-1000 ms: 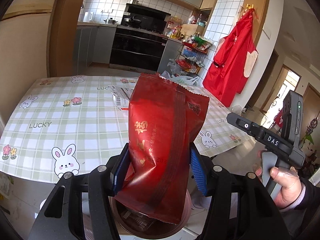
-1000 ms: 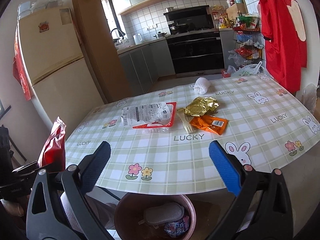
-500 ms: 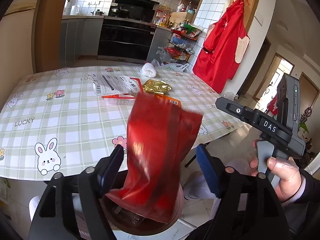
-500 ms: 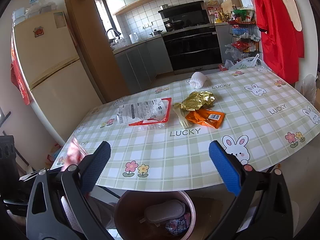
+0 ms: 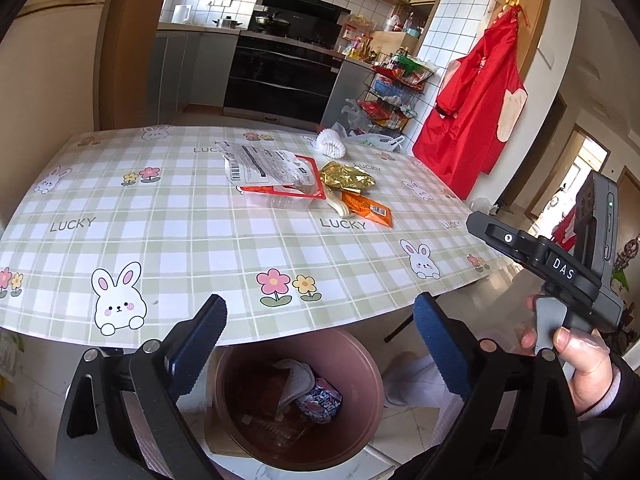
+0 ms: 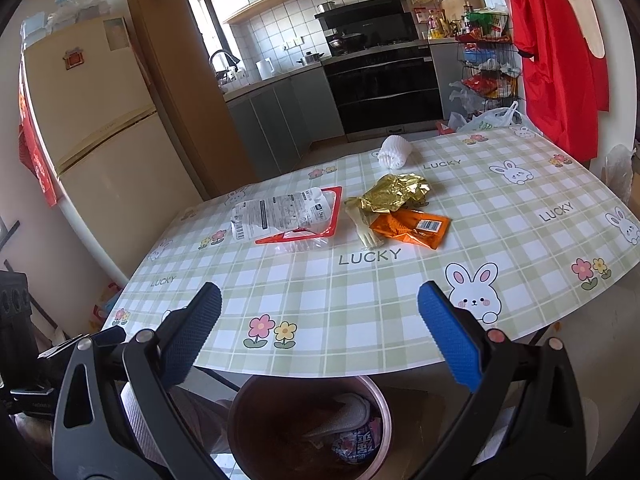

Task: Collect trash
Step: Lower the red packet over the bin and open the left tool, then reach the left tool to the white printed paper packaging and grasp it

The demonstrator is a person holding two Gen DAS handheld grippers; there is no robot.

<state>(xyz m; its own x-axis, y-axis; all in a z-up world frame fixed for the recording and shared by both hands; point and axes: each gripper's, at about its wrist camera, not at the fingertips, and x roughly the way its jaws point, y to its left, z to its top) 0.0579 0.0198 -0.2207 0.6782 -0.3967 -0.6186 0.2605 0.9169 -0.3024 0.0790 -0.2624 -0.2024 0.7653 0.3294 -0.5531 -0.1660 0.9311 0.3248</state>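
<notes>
Left gripper (image 5: 318, 344) & right gripper (image 6: 318, 328) both wide open, holding nothing, above round pink plastic bin (image 5: 362, 354); crumpled gold foil wrapper (image 6: 394, 192) on checked tablecloth (image 6: 360, 280)

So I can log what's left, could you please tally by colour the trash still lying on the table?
White: 2, foam net and printed pouch
Red: 1, tray
Gold: 1, foil wrapper
Orange: 1, packet
Cream: 1, plastic fork
Total: 6
</notes>
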